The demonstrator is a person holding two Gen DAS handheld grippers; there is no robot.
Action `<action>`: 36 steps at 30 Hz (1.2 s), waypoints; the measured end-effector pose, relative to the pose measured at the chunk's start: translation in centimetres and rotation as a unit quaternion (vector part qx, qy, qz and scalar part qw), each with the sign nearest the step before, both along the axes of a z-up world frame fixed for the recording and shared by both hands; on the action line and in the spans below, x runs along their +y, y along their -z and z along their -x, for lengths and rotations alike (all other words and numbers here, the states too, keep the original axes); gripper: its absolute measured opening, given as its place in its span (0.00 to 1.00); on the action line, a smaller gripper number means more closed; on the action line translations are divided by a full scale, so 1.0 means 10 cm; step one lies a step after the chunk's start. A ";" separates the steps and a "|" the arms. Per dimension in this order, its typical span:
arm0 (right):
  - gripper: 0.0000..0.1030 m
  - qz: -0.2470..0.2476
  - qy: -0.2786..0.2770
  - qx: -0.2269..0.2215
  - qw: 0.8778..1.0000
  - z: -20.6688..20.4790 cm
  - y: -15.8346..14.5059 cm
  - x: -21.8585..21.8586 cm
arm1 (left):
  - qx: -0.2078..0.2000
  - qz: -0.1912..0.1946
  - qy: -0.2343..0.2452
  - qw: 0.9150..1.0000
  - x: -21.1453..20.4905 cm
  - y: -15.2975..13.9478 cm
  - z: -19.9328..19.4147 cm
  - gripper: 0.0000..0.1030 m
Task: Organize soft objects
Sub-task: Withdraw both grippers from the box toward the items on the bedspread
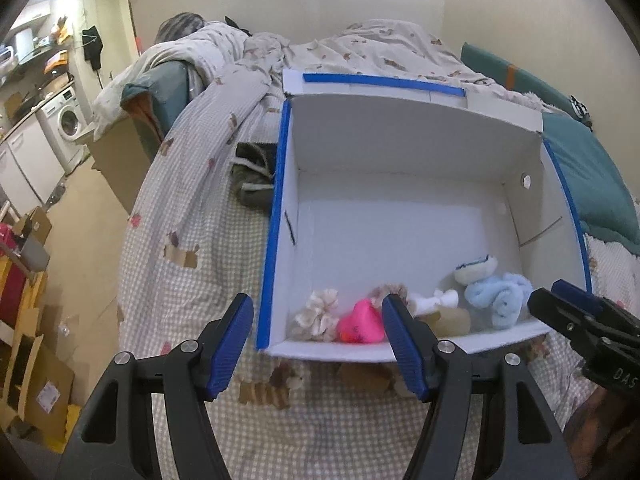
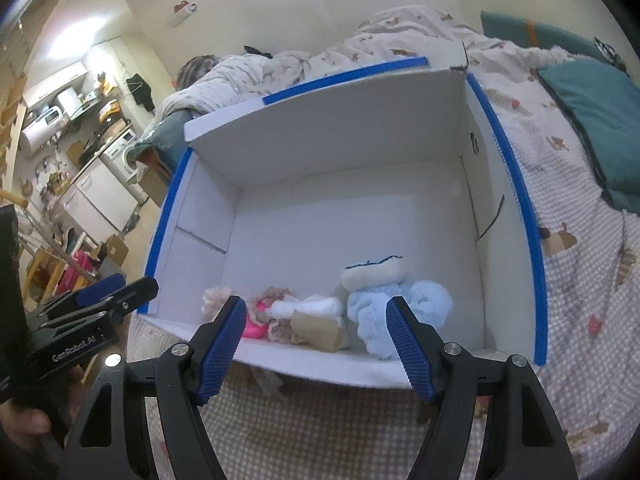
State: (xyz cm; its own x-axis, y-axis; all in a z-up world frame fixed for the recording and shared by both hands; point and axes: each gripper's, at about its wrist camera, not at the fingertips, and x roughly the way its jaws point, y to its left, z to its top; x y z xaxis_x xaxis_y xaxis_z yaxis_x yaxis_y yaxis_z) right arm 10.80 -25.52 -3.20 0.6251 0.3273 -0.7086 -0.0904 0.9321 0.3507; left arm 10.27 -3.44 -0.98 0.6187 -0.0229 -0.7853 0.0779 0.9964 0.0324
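Note:
A white box with blue-taped edges (image 1: 276,216) (image 2: 532,216) stands open on the bed. Along its near wall lie several soft things: a beige scrunchie (image 1: 318,314) (image 2: 214,298), a pink toy (image 1: 360,322) (image 2: 256,326), a white cloth roll (image 1: 436,300) (image 2: 316,306), a light blue towel (image 1: 500,296) (image 2: 384,312), and a white puff with a dark trim (image 1: 476,270) (image 2: 376,272). My left gripper (image 1: 318,350) is open and empty just before the box's near left corner. My right gripper (image 2: 316,350) is open and empty before the near wall.
The bed has a checked sheet (image 1: 192,280) and a rumpled duvet (image 1: 360,48). A teal pillow (image 1: 592,184) (image 2: 596,120) lies right of the box. Dark clothing (image 1: 256,176) lies at the box's left. Cardboard boxes (image 1: 36,360) and a washing machine (image 1: 66,120) stand left of the bed.

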 end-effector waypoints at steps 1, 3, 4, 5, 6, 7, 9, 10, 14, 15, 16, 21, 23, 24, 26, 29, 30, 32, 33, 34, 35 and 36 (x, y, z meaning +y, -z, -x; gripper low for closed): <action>0.74 0.000 0.000 0.000 1.000 0.03 0.00 0.01 | -0.002 -0.003 -0.002 1.000 0.00 -0.01 0.03 0.62; 0.74 0.002 0.004 0.008 1.000 0.07 0.03 0.02 | -0.007 -0.003 -0.008 1.000 0.03 -0.03 0.11 0.62; 0.74 0.003 0.004 0.011 1.000 0.10 0.05 0.03 | -0.008 0.000 -0.009 1.000 0.04 -0.03 0.13 0.62; 0.74 0.004 0.003 0.011 1.000 0.13 0.05 0.04 | -0.009 0.001 -0.010 1.000 0.05 -0.04 0.17 0.62; 0.74 0.008 0.002 0.010 1.000 0.16 0.05 0.06 | -0.010 -0.001 -0.012 1.000 0.06 -0.04 0.20 0.62; 0.74 0.011 -0.001 0.008 1.000 0.18 0.04 0.08 | -0.010 -0.002 -0.014 1.000 0.07 -0.04 0.23 0.62; 0.74 0.015 -0.006 0.003 1.000 0.25 0.03 0.13 | -0.007 -0.002 -0.017 1.000 0.10 -0.02 0.28 0.62; 0.74 0.018 -0.007 0.000 1.000 0.29 0.02 0.15 | -0.006 -0.002 -0.019 1.000 0.11 -0.01 0.31 0.62; 0.74 0.022 -0.005 0.002 1.000 0.38 0.02 0.18 | 0.001 0.002 -0.027 1.000 0.17 0.00 0.39 0.62; 0.74 0.019 -0.003 0.003 1.000 0.40 0.02 0.17 | 0.002 0.004 -0.031 1.000 0.18 0.00 0.40 0.62; 0.74 0.014 -0.001 0.005 1.000 0.42 0.02 0.16 | 0.003 0.006 -0.033 0.999 0.19 0.00 0.41 0.62; 0.74 0.006 0.003 0.024 1.000 0.48 0.09 0.15 | 0.015 0.004 -0.041 0.999 0.23 0.05 0.46 0.62; 0.74 0.006 0.003 0.029 1.000 0.51 0.11 0.16 | 0.023 0.006 -0.046 0.999 0.26 0.09 0.48 0.62; 0.74 0.007 0.002 0.030 1.000 0.51 0.12 0.16 | 0.027 0.011 -0.049 0.998 0.29 0.10 0.48 0.62; 0.74 0.011 -0.001 0.031 0.999 0.51 0.13 0.17 | 0.041 0.032 -0.057 0.997 0.35 0.14 0.49 0.62; 0.74 0.016 -0.005 0.038 0.999 0.52 0.18 0.21 | 0.061 0.039 -0.068 0.995 0.40 0.21 0.47 0.62; 0.74 0.016 -0.006 0.040 0.999 0.51 0.20 0.22 | 0.065 0.039 -0.070 0.995 0.41 0.23 0.47 0.62; 0.74 0.014 -0.007 0.045 0.999 0.49 0.23 0.24 | 0.070 0.038 -0.080 0.994 0.43 0.25 0.45 0.62; 0.74 0.013 -0.008 0.047 0.999 0.48 0.24 0.25 | 0.068 0.038 -0.085 0.993 0.44 0.25 0.45 0.62; 0.74 0.014 -0.010 0.048 0.999 0.47 0.25 0.25 | 0.065 0.038 -0.090 0.993 0.44 0.25 0.46 0.62; 0.74 0.015 -0.011 0.050 0.999 0.45 0.27 0.26 | 0.059 0.038 -0.097 0.993 0.45 0.24 0.46 0.62; 0.74 0.018 -0.013 0.053 0.998 0.45 0.28 0.28 | 0.055 0.038 -0.101 0.993 0.46 0.23 0.46 0.62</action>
